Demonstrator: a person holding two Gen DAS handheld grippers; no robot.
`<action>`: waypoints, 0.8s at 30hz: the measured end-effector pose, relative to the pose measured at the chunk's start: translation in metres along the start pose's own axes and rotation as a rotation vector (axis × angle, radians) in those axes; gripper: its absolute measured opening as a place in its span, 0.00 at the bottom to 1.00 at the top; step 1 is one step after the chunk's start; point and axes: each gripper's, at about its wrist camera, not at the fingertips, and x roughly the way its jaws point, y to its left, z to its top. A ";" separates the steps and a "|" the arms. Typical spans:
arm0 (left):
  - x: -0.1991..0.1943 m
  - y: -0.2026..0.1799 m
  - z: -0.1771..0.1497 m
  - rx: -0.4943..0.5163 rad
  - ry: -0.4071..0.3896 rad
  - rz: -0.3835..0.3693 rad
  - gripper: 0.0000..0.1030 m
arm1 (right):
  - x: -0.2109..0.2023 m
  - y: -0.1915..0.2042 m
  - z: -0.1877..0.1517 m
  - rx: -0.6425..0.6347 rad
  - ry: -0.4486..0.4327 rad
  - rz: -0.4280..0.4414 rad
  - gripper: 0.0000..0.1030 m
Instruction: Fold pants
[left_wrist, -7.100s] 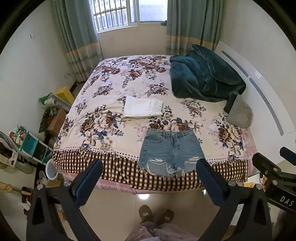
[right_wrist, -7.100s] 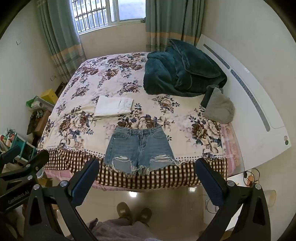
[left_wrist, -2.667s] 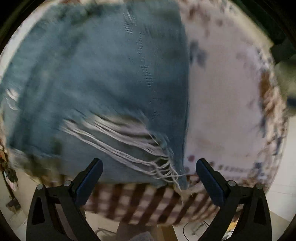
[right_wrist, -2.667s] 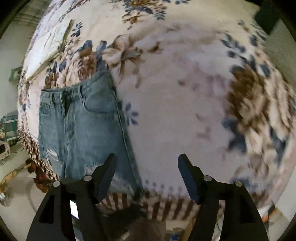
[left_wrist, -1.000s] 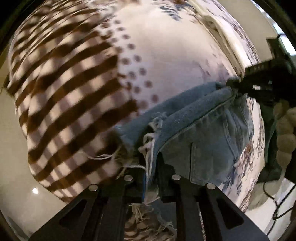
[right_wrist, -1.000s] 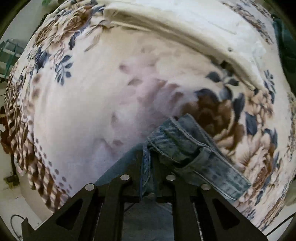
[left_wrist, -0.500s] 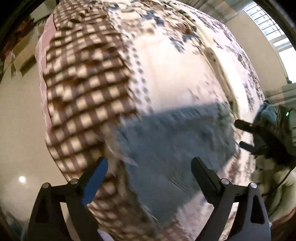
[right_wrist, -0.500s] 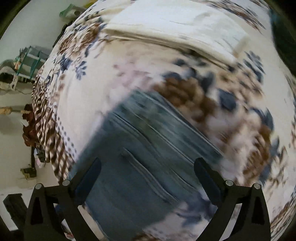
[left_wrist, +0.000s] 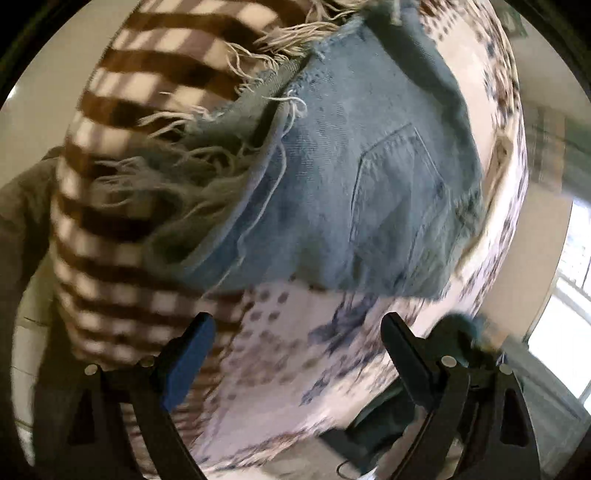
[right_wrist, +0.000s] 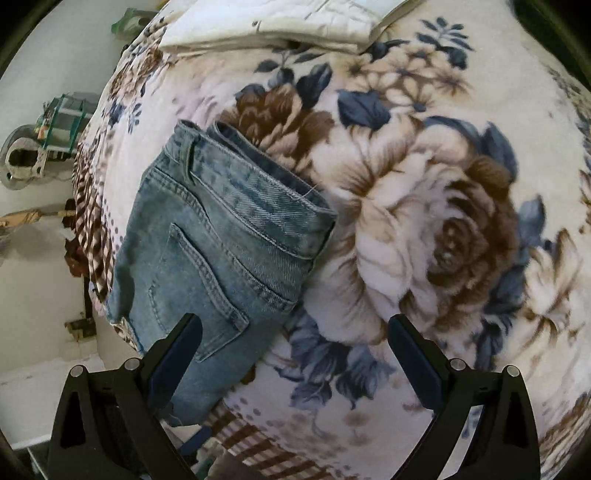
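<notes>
Close in, your right tongs (right_wrist: 291, 354) hang spread and empty, and your left tongs (left_wrist: 295, 350) likewise gape wide, grasping nothing. Just beyond them the denim shorts (right_wrist: 214, 240) lie folded in half lengthwise on the floral bedspread (right_wrist: 424, 221), back pocket up, waistband toward the middle of the bed. Frayed hems (left_wrist: 192, 184) hang over the checkered border at the bed's edge. Farther off sits a folded white garment (right_wrist: 280, 22).

Risk: the overhanging hems could drag the shorts off the edge. A one-layer pinch at the waistband would split the fold. Fringe may snag your tongs.
</notes>
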 end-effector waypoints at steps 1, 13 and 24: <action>0.004 0.001 0.002 -0.017 -0.023 -0.016 0.88 | 0.007 0.002 0.004 -0.002 0.003 0.012 0.99; 0.004 0.027 0.043 -0.246 -0.153 -0.093 0.41 | 0.069 -0.019 0.035 0.157 -0.073 0.248 0.55; -0.051 0.007 0.047 0.111 -0.188 -0.090 0.30 | 0.028 -0.004 -0.038 0.231 -0.163 0.253 0.33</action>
